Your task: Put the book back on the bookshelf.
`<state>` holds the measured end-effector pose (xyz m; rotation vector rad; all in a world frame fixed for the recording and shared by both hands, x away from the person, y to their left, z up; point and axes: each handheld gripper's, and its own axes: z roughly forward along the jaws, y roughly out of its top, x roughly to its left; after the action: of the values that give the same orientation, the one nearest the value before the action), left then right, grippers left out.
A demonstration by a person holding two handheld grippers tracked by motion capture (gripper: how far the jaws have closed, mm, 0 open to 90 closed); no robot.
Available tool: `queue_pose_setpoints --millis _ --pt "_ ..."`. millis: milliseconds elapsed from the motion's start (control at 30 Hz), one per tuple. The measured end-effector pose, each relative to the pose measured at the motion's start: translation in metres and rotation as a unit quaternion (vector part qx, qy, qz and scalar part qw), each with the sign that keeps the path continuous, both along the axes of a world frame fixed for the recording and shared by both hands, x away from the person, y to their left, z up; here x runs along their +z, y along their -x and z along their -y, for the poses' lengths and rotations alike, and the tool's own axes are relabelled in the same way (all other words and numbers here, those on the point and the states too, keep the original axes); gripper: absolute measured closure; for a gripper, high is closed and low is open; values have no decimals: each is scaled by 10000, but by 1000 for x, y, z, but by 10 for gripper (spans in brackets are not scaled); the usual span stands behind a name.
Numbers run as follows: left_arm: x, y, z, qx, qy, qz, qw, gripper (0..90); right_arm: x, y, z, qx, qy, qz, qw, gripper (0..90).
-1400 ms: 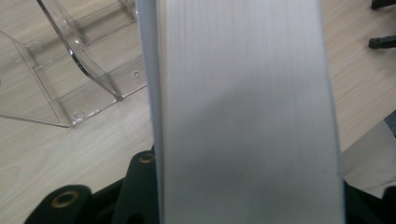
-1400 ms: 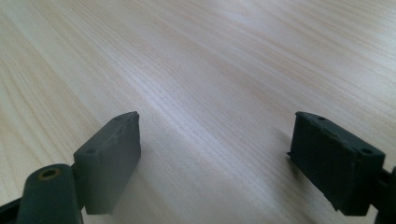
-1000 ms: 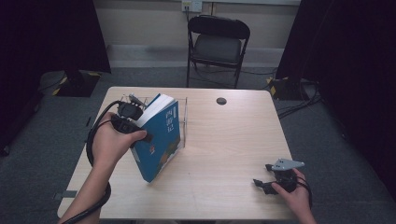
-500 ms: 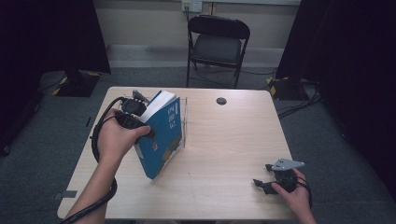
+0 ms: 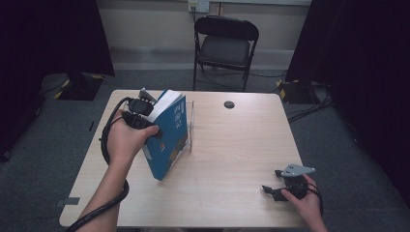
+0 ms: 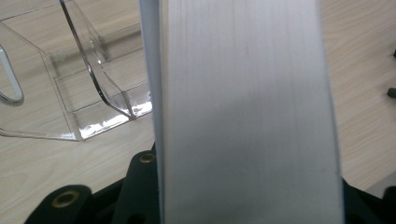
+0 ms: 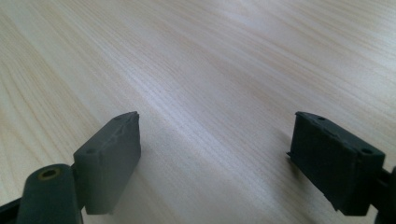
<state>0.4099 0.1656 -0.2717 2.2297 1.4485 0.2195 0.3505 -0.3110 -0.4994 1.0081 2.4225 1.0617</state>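
The left gripper (image 5: 151,122) is clamped on the page edge of a blue book (image 5: 169,140), which stands tilted on the desk (image 5: 232,159), its top leaning against a clear acrylic stand (image 5: 191,126). The right gripper (image 5: 276,186) rests near the desk's front right corner, jaws apart and holding nothing.

a blue book (image 5: 169,137) with white page edges and pale cover lettering, a clear stand (image 5: 191,126), a light wood-grain table (image 5: 232,159), black grippers (image 5: 144,116) (image 5: 285,186), a black chair (image 5: 225,46), grey floor (image 5: 48,145).
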Motion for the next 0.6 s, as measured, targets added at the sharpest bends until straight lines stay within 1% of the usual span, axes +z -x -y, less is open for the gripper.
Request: queue_pose_setpoints --millis 67,100,167,200,233,267,333,467,533,600 --pt "0 -1 2 26 7 12 10000 619 0 0 0 -1 0 -1 10000 158" --pt "1 -2 3 11 -32 32 10000 619 0 0 0 1 0 1 10000 158" --pt "1 -4 5 72 -23 23 10000 619 0 0 0 2 -4 -3 10000 158" --pt "0 -5 5 75 15 14 10000 619 0 0 0 0 0 1 10000 158" --pt "0 -5 7 105 1 29 9999 619 0 0 0 2 -1 1 10000 158" --pt "0 -6 9 84 -8 51 10000 619 0 0 0 1 0 1 10000 158" --pt "0 -8 12 123 -19 66 9999 619 0 0 0 1 0 2 10000 157" --pt "1 -11 15 115 -21 62 9999 619 0 0 0 1 -2 0 10000 158" --pt "0 -14 15 185 29 39 9998 619 0 0 0 1 -1 1 10000 158" --pt "0 -16 16 230 11 48 9997 619 0 0 0 2 2 4 10000 158"
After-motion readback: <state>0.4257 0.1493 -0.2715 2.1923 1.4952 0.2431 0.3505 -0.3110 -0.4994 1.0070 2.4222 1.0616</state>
